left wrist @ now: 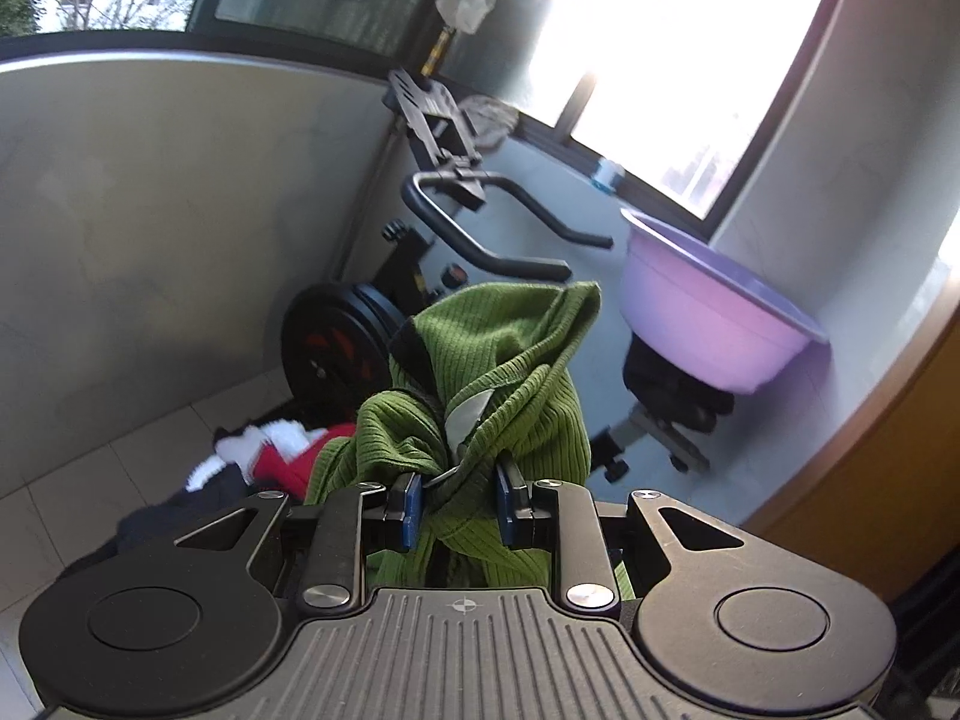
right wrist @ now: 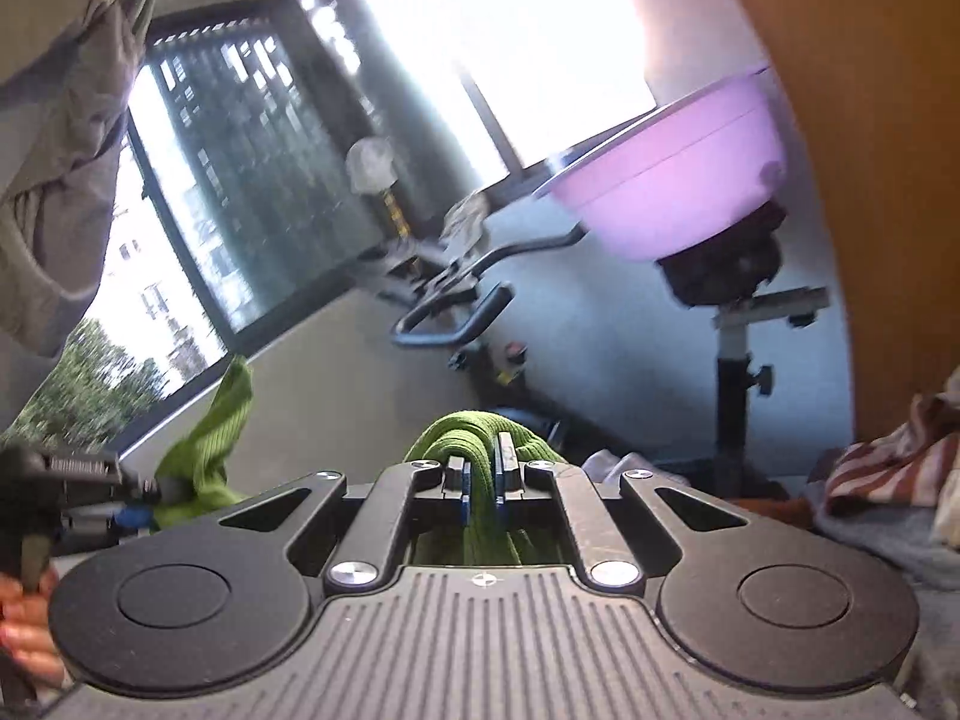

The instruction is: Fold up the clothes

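A green ribbed garment (left wrist: 480, 372) is bunched up in the air, a grey label showing in its folds. My left gripper (left wrist: 459, 501) is shut on a thick wad of it. In the right wrist view my right gripper (right wrist: 482, 486) is shut on a narrow fold of the same green garment (right wrist: 480, 426). At the left of that view the left gripper (right wrist: 129, 507) shows from the side, with a corner of the green cloth (right wrist: 210, 450) rising beyond it. A hand (right wrist: 24, 630) grips its handle.
An exercise bike (left wrist: 420, 228) stands against the wall, with a purple basin (left wrist: 708, 312) on its seat. A heap of red, white and dark clothes (left wrist: 264, 456) lies on the floor tiles. Striped cloth (right wrist: 894, 462) lies at right. A grey sleeve (right wrist: 60, 120) hangs at upper left.
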